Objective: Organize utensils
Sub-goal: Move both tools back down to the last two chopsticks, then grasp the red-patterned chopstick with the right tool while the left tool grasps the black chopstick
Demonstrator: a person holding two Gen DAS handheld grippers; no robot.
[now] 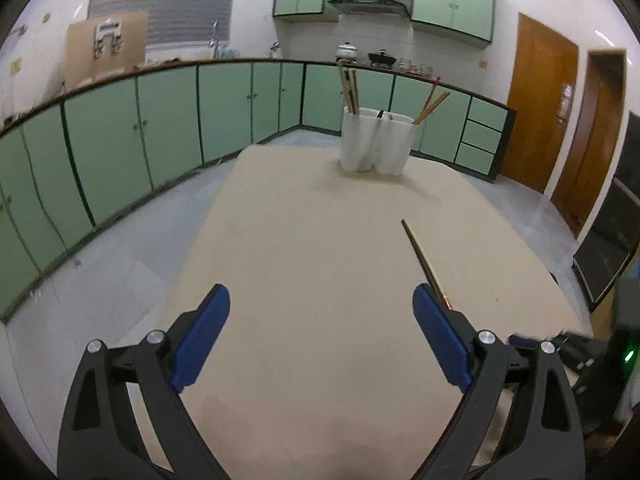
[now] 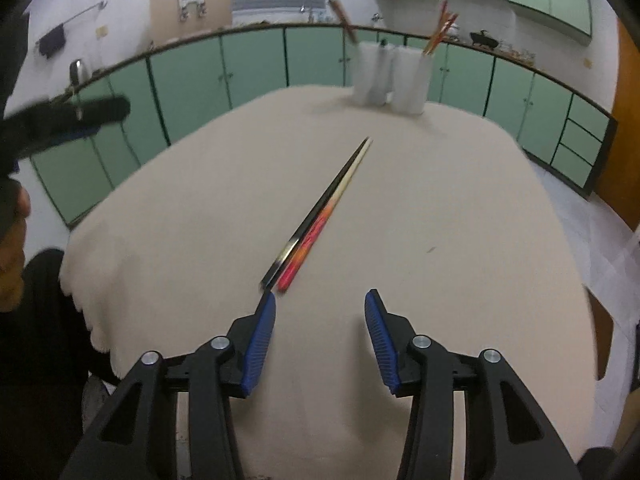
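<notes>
A pair of chopsticks [image 2: 320, 216], one black and one red-orange with a pale tip, lies side by side on the beige table [image 2: 440, 220]. Its near ends rest just ahead of my right gripper [image 2: 320, 300], which is open and empty. In the left wrist view the chopsticks [image 1: 424, 260] run toward the right finger of my left gripper [image 1: 320, 300], also open and empty. A white utensil holder [image 1: 376, 144] with several chopsticks standing in it is at the table's far end; it also shows in the right wrist view [image 2: 390, 78].
Green cabinets [image 1: 160, 120] line the wall beyond the table. Wooden doors [image 1: 536, 96] are at the right. The table's edges drop to grey floor [image 1: 120, 272] on the left. My left gripper appears blurred at the left of the right wrist view [image 2: 64, 124].
</notes>
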